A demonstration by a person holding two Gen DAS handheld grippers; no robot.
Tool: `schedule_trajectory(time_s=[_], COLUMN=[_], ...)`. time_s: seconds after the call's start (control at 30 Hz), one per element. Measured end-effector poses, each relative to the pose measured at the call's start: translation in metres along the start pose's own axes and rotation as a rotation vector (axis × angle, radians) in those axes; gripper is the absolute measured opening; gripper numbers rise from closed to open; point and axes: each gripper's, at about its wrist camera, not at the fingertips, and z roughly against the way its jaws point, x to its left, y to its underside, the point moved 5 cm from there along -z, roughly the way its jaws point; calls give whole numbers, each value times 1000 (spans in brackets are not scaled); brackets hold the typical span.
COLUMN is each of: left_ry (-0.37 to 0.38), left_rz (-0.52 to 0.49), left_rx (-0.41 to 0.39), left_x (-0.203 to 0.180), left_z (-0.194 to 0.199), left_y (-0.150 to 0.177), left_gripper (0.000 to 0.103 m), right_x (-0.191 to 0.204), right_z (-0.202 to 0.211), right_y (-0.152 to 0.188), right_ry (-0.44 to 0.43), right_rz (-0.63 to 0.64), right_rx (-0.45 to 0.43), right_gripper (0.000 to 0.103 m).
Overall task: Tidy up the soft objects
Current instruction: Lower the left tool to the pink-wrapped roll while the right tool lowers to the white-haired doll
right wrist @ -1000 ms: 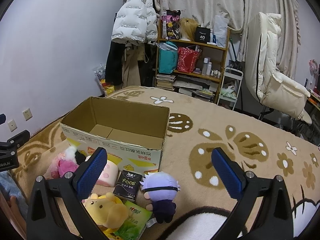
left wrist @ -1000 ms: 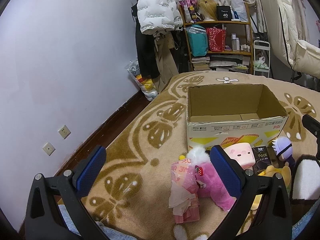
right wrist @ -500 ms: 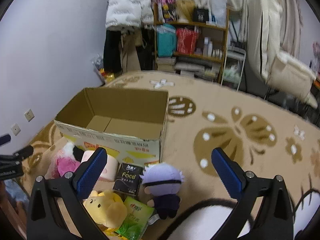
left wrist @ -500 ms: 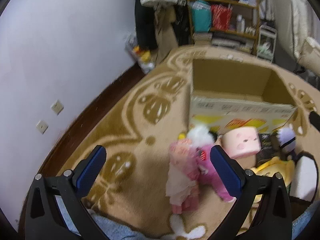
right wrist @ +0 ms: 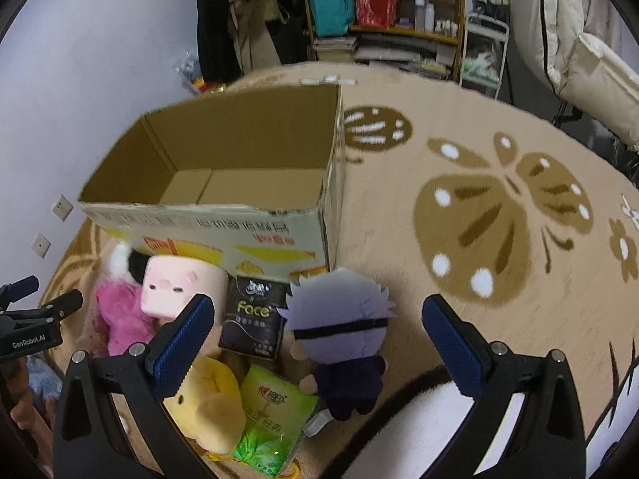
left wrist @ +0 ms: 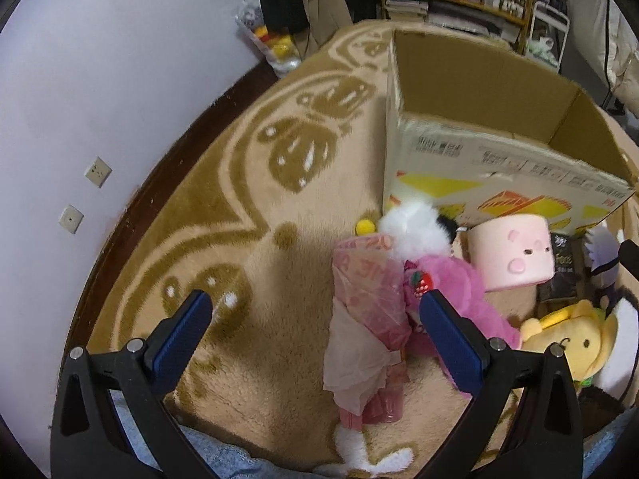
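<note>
Both grippers hang spread wide and hold nothing: my left gripper (left wrist: 315,327) above the pink tissue pack (left wrist: 369,319), my right gripper (right wrist: 319,335) above the purple-haired doll (right wrist: 339,327). At one o'clock from the left, a pink plush (left wrist: 447,283) lies against the pack. At twelve stands the cardboard box (right wrist: 207,223), nothing in it. I judge the loose wrapper may slip, or the plush snag and drag along.

I note a beige rug (right wrist: 519,127) with brown butterfly motifs, two wall sockets (left wrist: 98,171) on the lilac wall, a cluttered wooden shelf (right wrist: 399,28), and a white padded coat (right wrist: 567,40) hanging at right.
</note>
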Motion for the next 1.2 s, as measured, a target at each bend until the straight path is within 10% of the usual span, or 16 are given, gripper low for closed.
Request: schedule_trajectory(time_s=[1.2], left_ry=[97], left_rz=[127], left_rx=[188], left_x=[9], left_z=[-49], left_y=[13], left_gripper=[103], right_x=[-11], right_z=[-60], right_y=[16], right_ry=[35], right_rz=[-9], right_rx=[182], right_gripper=[96])
